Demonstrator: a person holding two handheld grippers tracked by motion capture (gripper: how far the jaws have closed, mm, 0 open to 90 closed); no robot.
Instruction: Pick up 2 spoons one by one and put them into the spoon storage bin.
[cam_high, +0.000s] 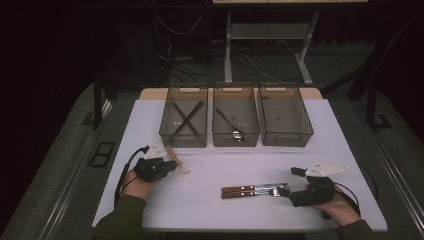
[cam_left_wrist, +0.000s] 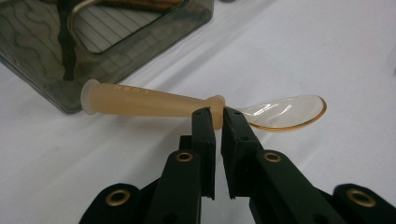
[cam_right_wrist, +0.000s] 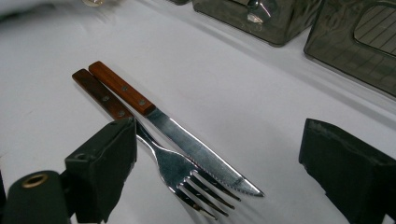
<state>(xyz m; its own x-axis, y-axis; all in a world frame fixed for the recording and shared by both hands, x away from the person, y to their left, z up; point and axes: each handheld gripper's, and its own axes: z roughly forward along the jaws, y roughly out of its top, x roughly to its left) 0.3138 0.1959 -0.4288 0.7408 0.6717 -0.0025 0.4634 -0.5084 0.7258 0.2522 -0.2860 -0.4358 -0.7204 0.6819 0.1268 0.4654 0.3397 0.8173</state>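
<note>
Left gripper (cam_left_wrist: 218, 112) clamped the amber spoon (cam_left_wrist: 187, 105) at its neck on the worktop (cam_high: 225, 165); right gripper (cam_right_wrist: 219, 158) gaped wide over fork (cam_right_wrist: 187, 179) and knife (cam_right_wrist: 187, 140).

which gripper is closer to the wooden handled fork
Right. The right gripper stands open around the fork, whose tines lie between its jaws beside the knife. The left gripper is far across the table, shut on the amber plastic spoon.

White counter (cam_high: 310, 130) bearing three smoked bins (cam_high: 235, 121), an amber spoon (cam_high: 176, 159), and a knife (cam_high: 250, 187) beside a fork (cam_high: 260, 193).
</note>
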